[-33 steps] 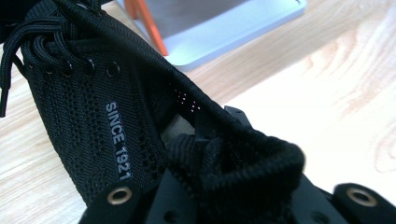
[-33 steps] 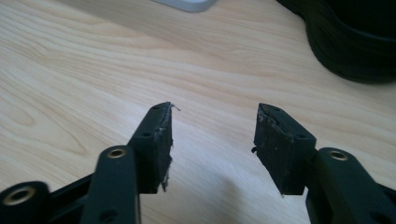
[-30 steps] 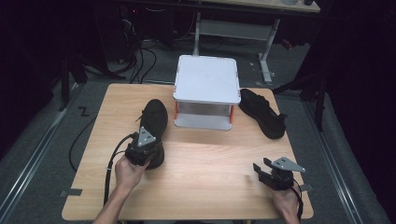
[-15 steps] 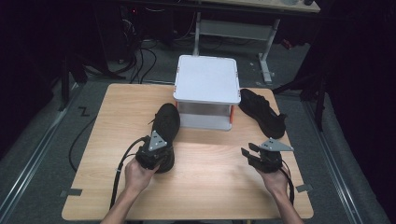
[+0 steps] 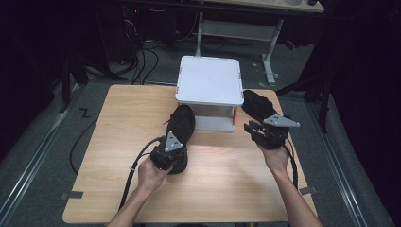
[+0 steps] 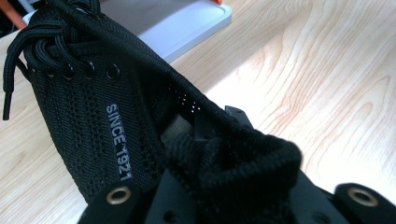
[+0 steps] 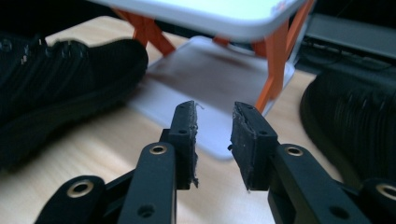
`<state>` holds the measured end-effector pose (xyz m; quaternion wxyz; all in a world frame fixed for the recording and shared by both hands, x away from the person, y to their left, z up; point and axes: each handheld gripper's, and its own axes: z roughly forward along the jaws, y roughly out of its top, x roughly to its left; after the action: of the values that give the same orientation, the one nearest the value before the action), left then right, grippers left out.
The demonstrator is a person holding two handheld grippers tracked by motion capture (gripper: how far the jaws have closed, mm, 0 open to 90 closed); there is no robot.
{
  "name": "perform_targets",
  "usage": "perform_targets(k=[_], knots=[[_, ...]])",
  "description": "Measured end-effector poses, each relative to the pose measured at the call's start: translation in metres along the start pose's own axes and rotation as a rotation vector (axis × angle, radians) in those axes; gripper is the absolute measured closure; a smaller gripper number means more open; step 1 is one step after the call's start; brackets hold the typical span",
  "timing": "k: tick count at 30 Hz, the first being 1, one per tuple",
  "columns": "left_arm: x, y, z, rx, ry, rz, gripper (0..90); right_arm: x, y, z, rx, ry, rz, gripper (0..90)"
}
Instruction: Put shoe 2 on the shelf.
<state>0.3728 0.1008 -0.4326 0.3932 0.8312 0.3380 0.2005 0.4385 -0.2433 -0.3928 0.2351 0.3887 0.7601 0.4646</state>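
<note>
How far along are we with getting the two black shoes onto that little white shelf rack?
Neither shoe is on the white rack yet. In hand: the left gripper is clamped on the collar of the left shoe, its toe at the rack's lower shelf. The right gripper, nothing between its jaws, which have just been closing, sits beside the right shoe. Left: seat the first shoe, then pick up the second.

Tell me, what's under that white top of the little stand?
Under the stand, orange legs hold the top over a white lower shelf, bare where visible. Its back part is covered by the top, so I can't tell what's there.
</note>
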Motion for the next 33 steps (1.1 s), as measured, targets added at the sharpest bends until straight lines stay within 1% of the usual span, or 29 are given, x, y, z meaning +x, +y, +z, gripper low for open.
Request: perform_targets(k=[2,3,8,11,13,15,17,19,22,24,26,28,29,31,33], knots=[[-0.001,0.002,0.004,0.0,-0.004,0.0,84.5,-0.001,0.01,0.004,-0.01,0.002,-0.009,72.9],[-0.001,0.003,0.006,0.001,-0.005,0.001,84.5,-0.001,0.015,0.006,-0.016,-0.004,-0.013,74.4],[-0.002,0.007,0.017,0.012,0.0,0.014,84.5,0.001,0.039,0.015,-0.038,-0.026,-0.066,79.7],[-0.002,0.011,0.021,0.012,0.013,0.027,84.5,0.0,0.053,0.023,-0.043,-0.023,-0.057,80.9],[-0.001,0.014,0.023,0.0,0.009,0.021,84.5,-0.001,0.06,0.028,-0.043,-0.031,-0.048,81.3],[0.0,0.018,0.027,-0.006,0.015,0.02,84.4,-0.003,0.065,0.036,-0.042,-0.042,-0.04,81.3],[0.001,0.021,0.029,-0.005,0.017,0.017,84.5,-0.003,0.069,0.041,-0.037,-0.047,-0.038,81.3],[0.002,0.024,0.033,-0.005,0.013,0.01,84.4,-0.004,0.072,0.049,-0.019,-0.053,-0.031,81.4],[0.003,0.028,0.039,-0.002,0.018,0.012,84.3,-0.006,0.076,0.057,0.005,-0.07,-0.024,81.3],[0.004,0.031,0.043,0.0,0.02,0.012,84.1,-0.008,0.077,0.062,0.009,-0.069,-0.002,81.3],[0.005,0.033,0.047,0.005,0.023,0.01,84.0,-0.009,0.077,0.067,0.038,-0.071,0.001,81.3],[0.006,0.036,0.053,0.014,0.031,0.008,83.8,-0.01,0.078,0.069,0.037,-0.07,0.004,80.7],[0.007,0.037,0.055,0.02,0.034,0.01,83.8,-0.011,0.079,0.07,0.043,-0.06,0.003,79.6],[0.008,0.039,0.06,0.024,0.045,0.015,83.8,-0.009,0.08,0.07,0.051,-0.064,-0.014,79.0],[0.009,0.041,0.066,0.036,0.055,0.021,83.7,-0.009,0.081,0.071,0.054,-0.064,-0.018,79.0]])
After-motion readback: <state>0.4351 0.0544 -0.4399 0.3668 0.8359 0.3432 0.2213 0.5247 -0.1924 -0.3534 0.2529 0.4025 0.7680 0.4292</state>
